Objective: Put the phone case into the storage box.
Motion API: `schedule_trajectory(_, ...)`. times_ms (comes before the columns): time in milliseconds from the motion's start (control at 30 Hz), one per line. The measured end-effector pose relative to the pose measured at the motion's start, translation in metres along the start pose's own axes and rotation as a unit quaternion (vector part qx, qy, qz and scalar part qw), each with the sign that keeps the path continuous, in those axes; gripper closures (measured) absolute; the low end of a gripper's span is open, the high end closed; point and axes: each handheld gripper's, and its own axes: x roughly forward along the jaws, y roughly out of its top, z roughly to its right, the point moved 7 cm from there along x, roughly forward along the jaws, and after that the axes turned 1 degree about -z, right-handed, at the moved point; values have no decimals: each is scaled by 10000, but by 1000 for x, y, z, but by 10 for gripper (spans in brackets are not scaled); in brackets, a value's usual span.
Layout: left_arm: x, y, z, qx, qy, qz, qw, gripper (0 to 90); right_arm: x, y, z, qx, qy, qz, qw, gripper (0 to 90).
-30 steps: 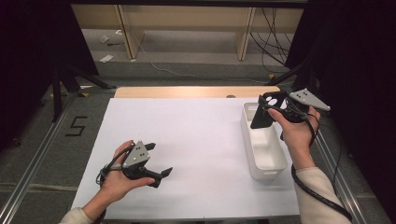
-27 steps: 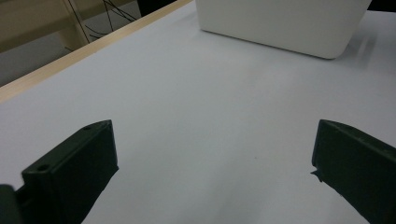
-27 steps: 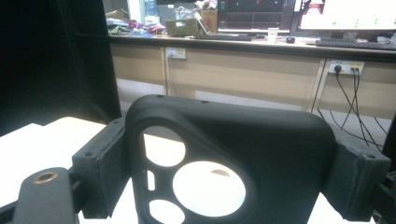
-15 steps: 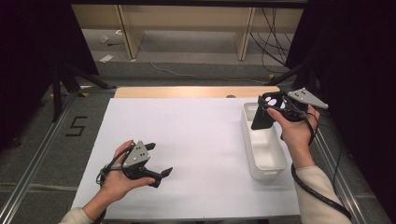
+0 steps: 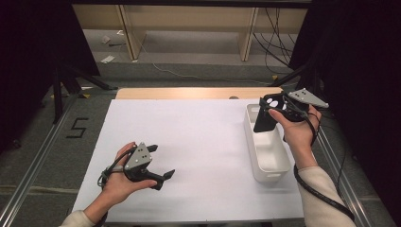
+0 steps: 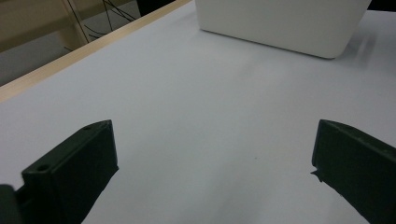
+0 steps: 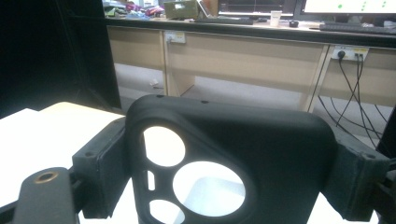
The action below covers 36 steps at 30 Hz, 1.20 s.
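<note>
**Right gripper clamps phone case over bin**

Right gripper (image 5: 273,115) has its 2 jaws pressed on the sides of a black plastic phone case with round camera cutouts (image 7: 233,163), held above the far end of the white rectangular plastic bin (image 5: 267,163). Left gripper (image 5: 158,163) rests low over the white table sheet (image 5: 198,142), jaws spread wide, nothing between them, well apart from the bin.

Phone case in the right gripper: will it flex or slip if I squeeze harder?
The phone case is a thin shell with large cutouts, so it probably flexes. Its matt surface likely resists slipping. The right gripper clamps it edge to edge, so it seems light.
</note>
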Motion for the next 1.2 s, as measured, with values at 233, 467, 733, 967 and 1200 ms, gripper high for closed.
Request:
schedule_trajectory(233, 1, 0, 0, -18, -1, 5, 10000, 0, 3, -1, 0, 13, 23, -67, 10000, 160)
schedule_trajectory(467, 1, 0, -1, -14, 6, 1, 10000, 0, 6, -3, 1, 38, 45, -126, 9999, 160)
schedule_trajectory(733, 1, 0, -1, -15, 6, -2, 10000, 0, 9, -2, 1, 72, 64, -129, 9999, 160)
schedule_trajectory(967, 1, 0, -2, -19, 9, -5, 10000, 0, 12, -2, 2, 80, 63, -137, 9999, 161)
schedule_trajectory(1200, 1, -1, -2, -27, 10, -8, 10000, 0, 15, -1, 2, 83, 66, -136, 9999, 161)
